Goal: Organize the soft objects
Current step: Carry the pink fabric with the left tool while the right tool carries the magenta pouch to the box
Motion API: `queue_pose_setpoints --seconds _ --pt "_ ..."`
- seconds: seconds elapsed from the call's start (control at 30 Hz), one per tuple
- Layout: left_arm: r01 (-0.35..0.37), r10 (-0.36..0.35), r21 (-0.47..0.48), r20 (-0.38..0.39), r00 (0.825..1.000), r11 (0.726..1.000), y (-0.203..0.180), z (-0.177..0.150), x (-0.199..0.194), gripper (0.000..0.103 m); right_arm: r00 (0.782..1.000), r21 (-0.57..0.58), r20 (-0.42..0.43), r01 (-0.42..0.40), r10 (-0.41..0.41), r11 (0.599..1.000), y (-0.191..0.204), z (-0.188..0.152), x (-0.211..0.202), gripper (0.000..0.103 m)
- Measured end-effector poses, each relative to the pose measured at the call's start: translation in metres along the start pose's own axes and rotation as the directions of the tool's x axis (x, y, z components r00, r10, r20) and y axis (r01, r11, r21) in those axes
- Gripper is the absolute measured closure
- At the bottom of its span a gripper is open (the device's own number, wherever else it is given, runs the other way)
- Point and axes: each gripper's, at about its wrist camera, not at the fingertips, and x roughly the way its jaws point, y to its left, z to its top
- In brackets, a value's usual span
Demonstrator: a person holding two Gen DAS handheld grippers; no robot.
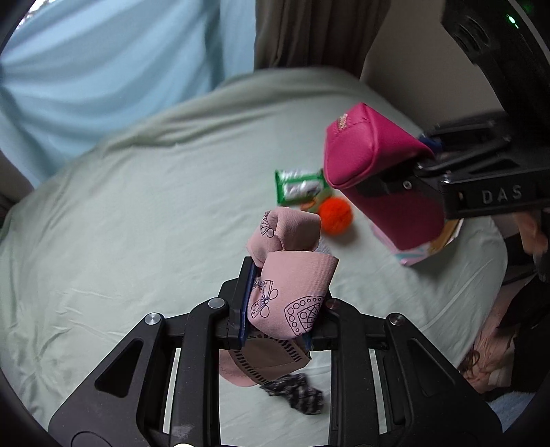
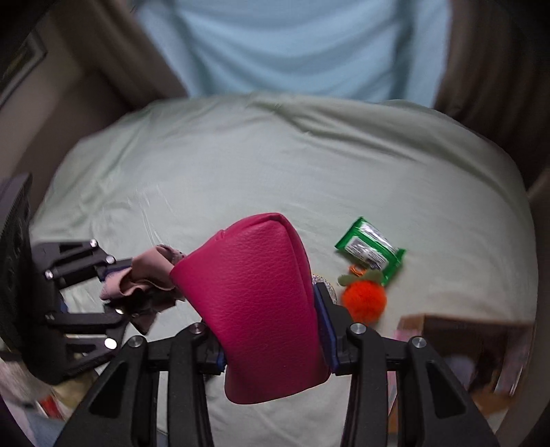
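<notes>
The left gripper [image 1: 280, 302] is pinching a pale pink printed cloth [image 1: 288, 275], its jaws pressed in on the bunched fabric, which is folding up above the fingers and hanging down below them. The cloth is being held clear of the green bedsheet [image 1: 137, 223]. Under the gripper a dark mottled fabric piece [image 1: 299, 392] is lying on the sheet.

The right gripper [image 2: 271, 330] is clamping a magenta pouch [image 2: 254, 302] between its blue pads, the pouch standing up between the jaws and also raised off the bed. In the left wrist view the pouch [image 1: 374, 165] is hanging to the right of and above the pink cloth, apart from it.

Beyond both grippers, an orange pompom [image 2: 364, 299] with a small green top is resting on the sheet, just beside a green packet [image 2: 369, 251]; the two are touching or nearly so. A pastel printed box [image 1: 426, 247] is sitting on the bed partly hidden behind the pouch, and an open cardboard-brown box [image 2: 457, 344] is showing at the right edge of the right wrist view. A light blue curtain [image 2: 292, 48] is hanging behind the bed, flanked by brown drapes [image 1: 309, 31].
</notes>
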Motion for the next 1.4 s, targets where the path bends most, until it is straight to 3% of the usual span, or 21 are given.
queue_pose_setpoints --seconds 0.17,0.33,0.67,0.83,1.03,1.4 --pt "-0.009 0.008 0.010 0.043 0.999 1.000 -0.040 0.019 -0.023 0.083 0.998 0.086 0.062 0.022 -0.027 0.996 -0.017 -0.016 -0.045 0.065" --pt "-0.026 0.025 0.006 0.086 0.996 1.000 -0.098 0.043 -0.036 0.083 0.993 0.149 0.100 0.041 -0.056 0.988 -0.059 -0.040 -0.087 0.065" --pt "-0.001 0.016 -0.160 0.091 0.996 0.987 -0.200 0.095 0.003 0.083 0.992 0.214 0.072 0.083 -0.100 0.973 -0.186 -0.089 -0.145 0.065" --pt "0.036 -0.028 -0.274 0.033 0.999 0.961 -0.234 0.115 0.053 0.083 0.994 0.239 0.025 0.097 -0.106 0.966 -0.245 -0.101 -0.143 0.065" --pt "0.031 -0.060 -0.336 -0.075 0.995 0.941 -0.263 0.122 0.122 0.083 0.994 0.259 -0.049 0.104 -0.095 0.960 -0.301 -0.111 -0.114 0.065" --pt "-0.018 -0.063 -0.325 -0.238 0.969 0.946 -0.299 0.124 0.216 0.083 0.982 0.317 -0.176 0.117 -0.062 0.941 -0.351 -0.132 -0.052 0.065"
